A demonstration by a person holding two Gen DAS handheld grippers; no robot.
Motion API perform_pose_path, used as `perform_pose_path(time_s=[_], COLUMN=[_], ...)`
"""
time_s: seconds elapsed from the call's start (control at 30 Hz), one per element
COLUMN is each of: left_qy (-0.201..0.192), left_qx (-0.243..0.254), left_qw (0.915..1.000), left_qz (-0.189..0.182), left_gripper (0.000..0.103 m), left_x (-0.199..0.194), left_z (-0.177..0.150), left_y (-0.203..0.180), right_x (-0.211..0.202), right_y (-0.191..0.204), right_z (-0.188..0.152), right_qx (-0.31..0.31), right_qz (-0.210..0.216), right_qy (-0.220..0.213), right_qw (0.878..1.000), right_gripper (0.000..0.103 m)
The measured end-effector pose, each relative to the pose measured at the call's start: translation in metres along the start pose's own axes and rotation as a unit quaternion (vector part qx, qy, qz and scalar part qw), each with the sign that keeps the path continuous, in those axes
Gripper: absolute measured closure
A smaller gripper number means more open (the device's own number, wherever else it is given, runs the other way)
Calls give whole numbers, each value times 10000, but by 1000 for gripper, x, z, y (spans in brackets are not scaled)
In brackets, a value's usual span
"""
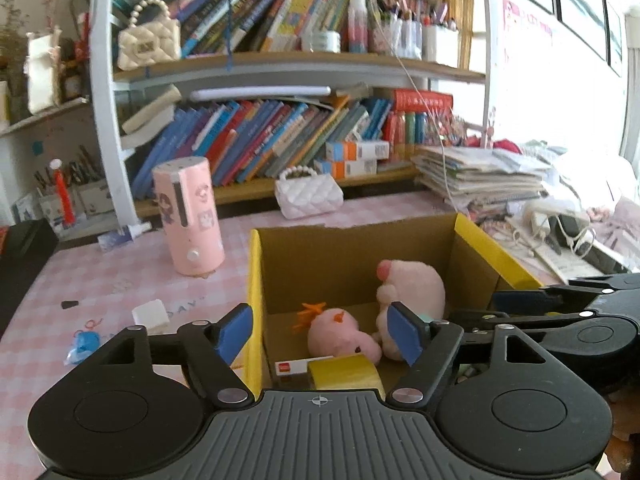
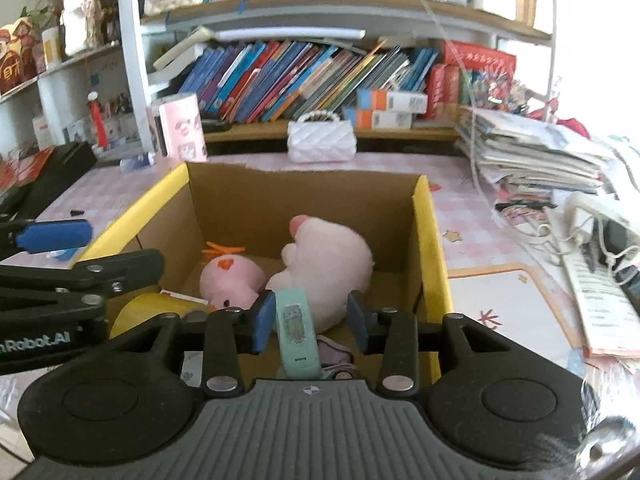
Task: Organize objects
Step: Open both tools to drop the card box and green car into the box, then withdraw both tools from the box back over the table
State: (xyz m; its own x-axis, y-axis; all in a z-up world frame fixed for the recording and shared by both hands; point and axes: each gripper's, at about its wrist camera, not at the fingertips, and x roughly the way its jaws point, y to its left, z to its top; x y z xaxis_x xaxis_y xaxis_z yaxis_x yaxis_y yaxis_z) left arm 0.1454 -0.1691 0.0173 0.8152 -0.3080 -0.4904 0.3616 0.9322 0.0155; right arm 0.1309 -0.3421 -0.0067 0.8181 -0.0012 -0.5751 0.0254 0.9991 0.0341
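- The left gripper (image 1: 320, 334) stands wide open over the near-left corner of the cardboard box (image 1: 360, 256), one blue pad outside the yellow-edged left wall, the other inside; nothing is between its pads.
- The right gripper (image 2: 310, 320) hangs over the box's near edge with its jaws partly open. A mint-green case (image 2: 298, 330) lies between the pads, against the left one and clear of the right, so it is not squeezed.
- Inside the box near the front sit a yellow roll (image 1: 346, 372) and a small white carton with a red mark (image 1: 300, 366).
- Behind these, in the middle of the box, lies a small pink plush with orange tufts (image 2: 230, 280), touching a bigger pink plush (image 2: 328, 264) to its right.
- Left of the box on the pink checked tablecloth (image 1: 100, 280) stands a pink cylinder (image 1: 192, 216).
- Beyond the box's far wall sits a white quilted handbag (image 2: 322, 138).
- Behind the handbag rises a bookshelf (image 1: 280, 140) of leaning books.
- Right of the box lies a stack of papers (image 2: 532, 148).
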Motion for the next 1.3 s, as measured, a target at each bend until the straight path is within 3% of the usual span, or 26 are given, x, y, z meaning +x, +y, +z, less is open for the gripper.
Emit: perform_pose_path(time_s=[0.2, 0.57, 1.0, 1.3], left_qy=[-254, -143, 481, 919], left_qx=[-90, -40, -24, -13], left_qw=[9996, 9996, 9987, 9957], left_qz=[7, -225, -177, -62], left_gripper=[23, 23, 22, 21], left_x=[-21, -59, -99, -118], left_z=[-8, -35, -79, -105], left_y=[7, 22, 50, 69], right_x=[-25, -70, -96, -101], right_y=[2, 30, 79, 112], right_z=[-7, -35, -82, -106], right_qx=[166, 252, 519, 461], right_qz=[-473, -864, -730, -432], right_qy=[-309, -420, 304, 825], right_qw=[9983, 9951, 9955, 9946], right_gripper=[56, 51, 49, 42])
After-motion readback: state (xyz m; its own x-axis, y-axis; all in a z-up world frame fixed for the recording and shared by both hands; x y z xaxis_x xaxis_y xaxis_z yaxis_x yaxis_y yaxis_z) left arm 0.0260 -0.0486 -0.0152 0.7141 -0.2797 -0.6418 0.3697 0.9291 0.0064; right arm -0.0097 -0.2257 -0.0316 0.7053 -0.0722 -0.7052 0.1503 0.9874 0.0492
